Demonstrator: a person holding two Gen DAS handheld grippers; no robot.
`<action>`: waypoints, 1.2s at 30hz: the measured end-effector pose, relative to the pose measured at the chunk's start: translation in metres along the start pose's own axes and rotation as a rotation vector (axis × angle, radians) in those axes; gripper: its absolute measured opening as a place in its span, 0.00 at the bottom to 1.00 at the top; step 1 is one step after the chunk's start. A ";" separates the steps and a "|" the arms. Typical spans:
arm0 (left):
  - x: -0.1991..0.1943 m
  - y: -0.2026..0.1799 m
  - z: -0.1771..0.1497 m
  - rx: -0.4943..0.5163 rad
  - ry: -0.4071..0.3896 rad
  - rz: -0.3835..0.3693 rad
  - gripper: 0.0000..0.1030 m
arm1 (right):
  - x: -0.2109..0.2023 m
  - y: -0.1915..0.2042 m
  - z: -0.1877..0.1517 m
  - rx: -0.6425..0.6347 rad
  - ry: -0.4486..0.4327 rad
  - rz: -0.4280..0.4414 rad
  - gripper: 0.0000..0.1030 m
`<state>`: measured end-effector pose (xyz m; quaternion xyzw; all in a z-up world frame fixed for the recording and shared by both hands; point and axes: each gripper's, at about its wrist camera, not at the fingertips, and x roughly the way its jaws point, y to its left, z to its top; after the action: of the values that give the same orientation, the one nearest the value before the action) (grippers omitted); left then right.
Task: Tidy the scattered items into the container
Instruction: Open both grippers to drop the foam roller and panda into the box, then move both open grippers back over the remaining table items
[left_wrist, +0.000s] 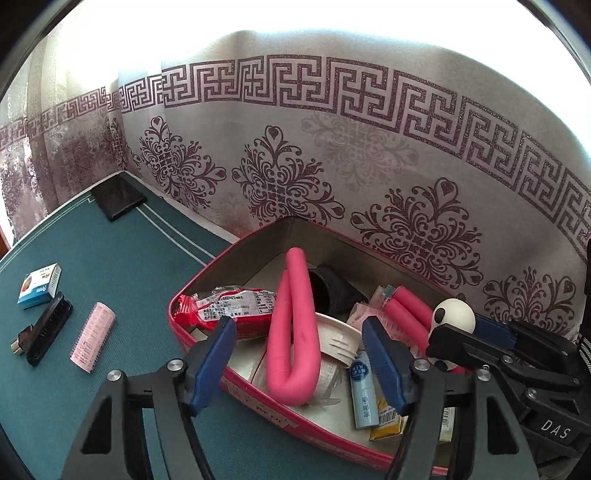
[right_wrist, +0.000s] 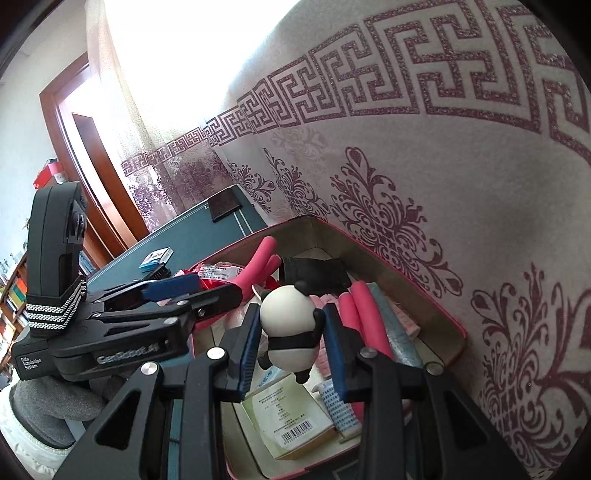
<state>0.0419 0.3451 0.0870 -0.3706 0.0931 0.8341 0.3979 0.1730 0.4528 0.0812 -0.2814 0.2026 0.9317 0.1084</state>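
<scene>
A red-walled container stands against the curtain and holds several items. A bent pink foam roller lies in it between the fingers of my open, empty left gripper, which hovers over the container's near wall. My right gripper is shut on a panda figure, held above the container. The panda also shows in the left wrist view. On the green table lie a pink hair roller, a black brush and a small blue box.
A black wallet-like item lies at the table's far corner. A patterned curtain hangs directly behind the container. The table's left edge borders a window. In the right wrist view the left gripper body sits close on the left.
</scene>
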 end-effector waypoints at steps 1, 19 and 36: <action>0.000 0.001 0.000 0.002 0.001 0.002 0.70 | 0.001 -0.001 0.000 0.003 0.002 -0.002 0.36; -0.033 0.041 -0.016 -0.090 -0.061 0.091 0.80 | 0.000 0.005 -0.001 0.010 -0.007 -0.009 0.51; -0.073 0.133 -0.067 -0.320 -0.056 0.222 0.80 | 0.011 0.064 -0.004 -0.092 0.020 0.064 0.63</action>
<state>0.0108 0.1826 0.0718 -0.3931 -0.0115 0.8870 0.2421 0.1459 0.3950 0.0923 -0.2890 0.1694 0.9401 0.0636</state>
